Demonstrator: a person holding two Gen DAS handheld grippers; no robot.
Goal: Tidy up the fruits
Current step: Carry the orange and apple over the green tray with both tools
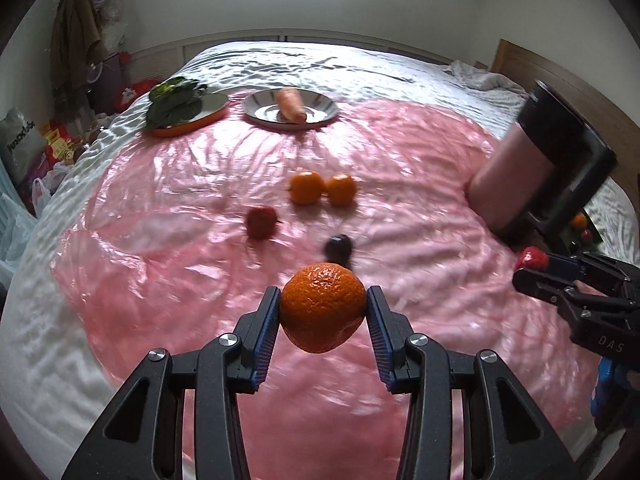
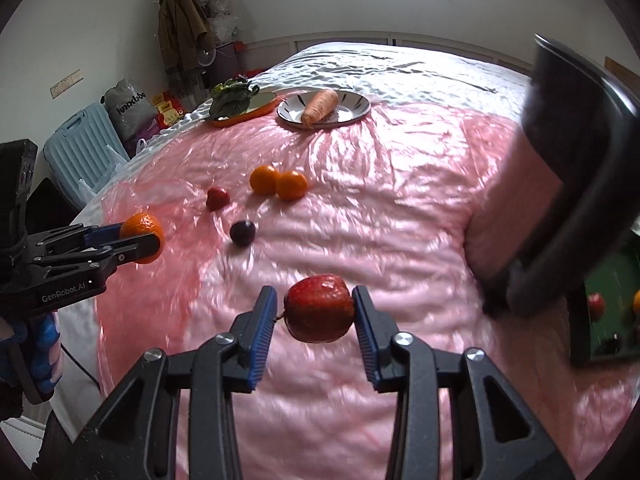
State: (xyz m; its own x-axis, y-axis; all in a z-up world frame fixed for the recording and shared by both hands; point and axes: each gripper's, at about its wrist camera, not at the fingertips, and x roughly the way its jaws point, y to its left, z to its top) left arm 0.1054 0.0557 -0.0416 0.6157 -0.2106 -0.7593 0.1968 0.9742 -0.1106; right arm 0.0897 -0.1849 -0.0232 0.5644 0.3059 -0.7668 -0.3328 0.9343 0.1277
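My left gripper is shut on an orange mandarin, held above the pink sheet; the right wrist view shows that mandarin at the left edge. My right gripper is shut on a red apple, which shows in the left wrist view as a red apple at the right. On the sheet lie two mandarins, a small red apple and a dark plum. In the right wrist view these are the two mandarins, the small red apple and the plum.
A pink plastic sheet covers a white bed. At its far side stand a grey plate with a carrot and an orange dish with leafy greens. A pink-and-black container stands right, beside a green tray with fruit.
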